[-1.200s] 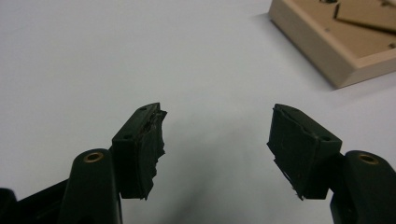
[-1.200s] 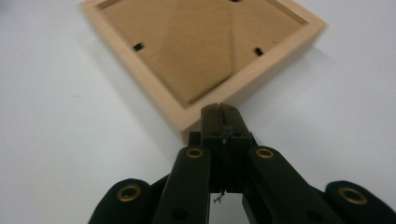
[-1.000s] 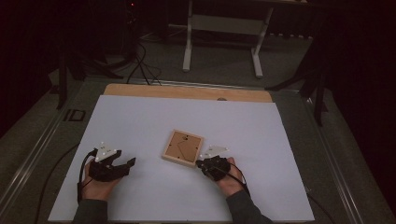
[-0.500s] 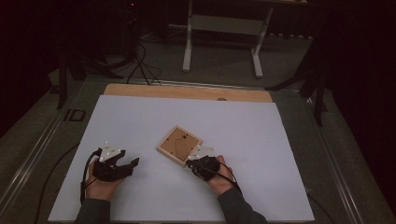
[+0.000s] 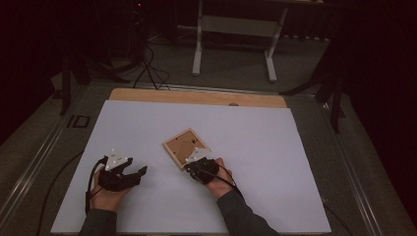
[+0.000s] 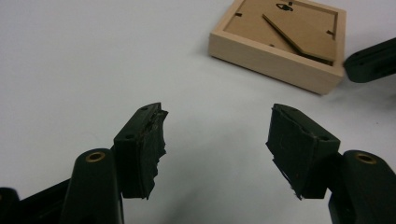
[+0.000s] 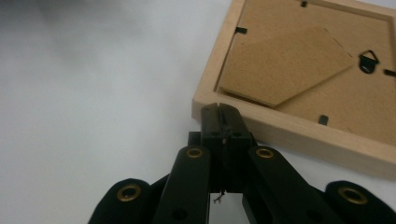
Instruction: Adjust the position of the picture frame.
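A wide table (image 5: 255, 105) takes up the middle of the high view, nearly all of it under a pale white sheet (image 5: 147, 128). Along the far edge a strip of bare wood shows, with a small dark spot on it. Lying flat on the sheet, a little toward the near side of centre, is a small wooden picture frame (image 5: 183, 145), back side up, its cardboard stand and metal hanger showing, corners turned diagonal to the table edges.

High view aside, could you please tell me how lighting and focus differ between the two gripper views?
Left gripper view: evenly lit, wooden frame and jaws crisp. Right gripper view: dark vignette at upper left, jaws close up and slightly soft, frame bright.
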### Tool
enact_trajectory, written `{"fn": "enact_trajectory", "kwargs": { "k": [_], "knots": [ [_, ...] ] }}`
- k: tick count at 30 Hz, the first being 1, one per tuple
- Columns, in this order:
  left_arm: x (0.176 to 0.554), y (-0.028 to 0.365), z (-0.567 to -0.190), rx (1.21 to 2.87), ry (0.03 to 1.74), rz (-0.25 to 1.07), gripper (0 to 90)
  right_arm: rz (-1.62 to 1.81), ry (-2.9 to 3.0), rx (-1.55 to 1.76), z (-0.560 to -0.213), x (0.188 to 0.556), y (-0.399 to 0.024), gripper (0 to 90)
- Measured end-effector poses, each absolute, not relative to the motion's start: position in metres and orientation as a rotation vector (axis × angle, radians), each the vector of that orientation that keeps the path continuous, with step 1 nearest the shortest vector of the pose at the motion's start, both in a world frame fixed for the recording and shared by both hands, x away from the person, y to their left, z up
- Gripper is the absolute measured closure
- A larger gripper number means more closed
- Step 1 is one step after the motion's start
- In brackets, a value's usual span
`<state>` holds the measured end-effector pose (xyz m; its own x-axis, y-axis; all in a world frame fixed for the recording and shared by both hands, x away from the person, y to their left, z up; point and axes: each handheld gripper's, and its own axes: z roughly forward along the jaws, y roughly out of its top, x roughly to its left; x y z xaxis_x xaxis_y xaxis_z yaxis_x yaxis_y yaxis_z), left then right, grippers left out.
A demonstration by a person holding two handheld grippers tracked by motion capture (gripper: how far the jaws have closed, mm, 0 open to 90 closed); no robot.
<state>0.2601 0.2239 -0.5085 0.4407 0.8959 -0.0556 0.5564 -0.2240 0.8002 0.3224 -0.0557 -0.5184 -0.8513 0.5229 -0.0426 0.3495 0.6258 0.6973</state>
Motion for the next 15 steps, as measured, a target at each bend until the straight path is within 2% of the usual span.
{"fn": "enact_trajectory", "kwargs": {
  "k": [6,15],
  "knots": [
    [0.26,0.226,-0.508,1.897,1.231,0.55,35.8,1.086,2.57,0.752,-0.511,0.331,-0.061,89.8],
    [0.26,0.224,-0.508,1.906,1.226,0.55,35.8,1.103,2.397,0.968,-0.5,0.367,-0.094,89.7]
  ]
}}
